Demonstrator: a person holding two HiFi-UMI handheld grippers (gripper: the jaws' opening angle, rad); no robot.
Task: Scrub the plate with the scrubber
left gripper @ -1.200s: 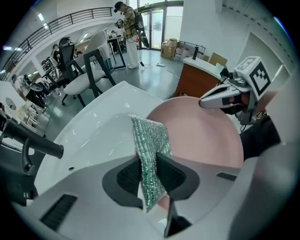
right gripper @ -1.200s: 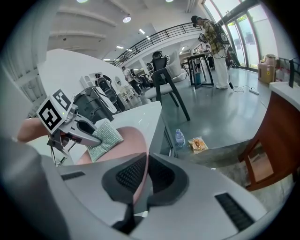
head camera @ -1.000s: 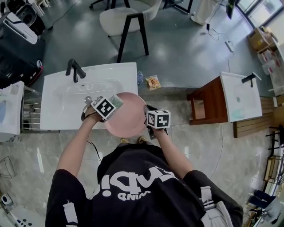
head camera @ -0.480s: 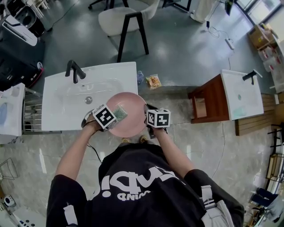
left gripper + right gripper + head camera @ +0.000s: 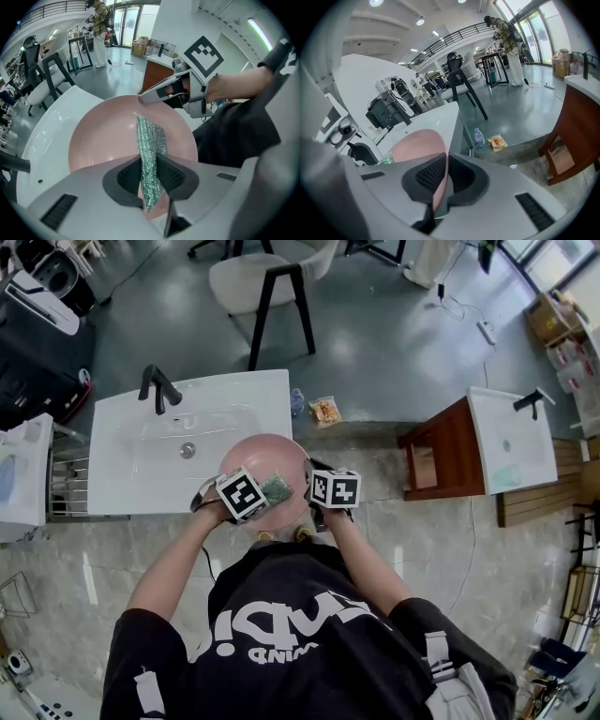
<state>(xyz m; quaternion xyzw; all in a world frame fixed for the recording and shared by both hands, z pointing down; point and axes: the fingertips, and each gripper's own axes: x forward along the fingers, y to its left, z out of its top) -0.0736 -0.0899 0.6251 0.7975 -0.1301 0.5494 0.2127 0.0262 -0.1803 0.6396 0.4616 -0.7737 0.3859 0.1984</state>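
A round pink plate (image 5: 264, 461) is held over the right corner of the white sink (image 5: 141, 460). My right gripper (image 5: 313, 491) is shut on the plate's right rim; in the right gripper view the plate (image 5: 419, 143) runs edge-on between the pads (image 5: 429, 174). My left gripper (image 5: 264, 491) is shut on a green mesh scrubber (image 5: 277, 487), which lies against the near right part of the plate. In the left gripper view the scrubber (image 5: 151, 140) stands out from the pads over the plate (image 5: 103, 140), with the right gripper (image 5: 143, 97) at the plate's far rim.
A black faucet (image 5: 157, 386) stands at the sink's back left. A chair (image 5: 265, 282) stands beyond the sink. On the floor by the sink's right corner lie a small bottle (image 5: 296, 403) and a snack packet (image 5: 324, 412). A wooden stand with a second basin (image 5: 511, 442) is at the right.
My left gripper has carried the scrubber across the plate from its left rim toward the near right. The plate and my right gripper have stayed in place.
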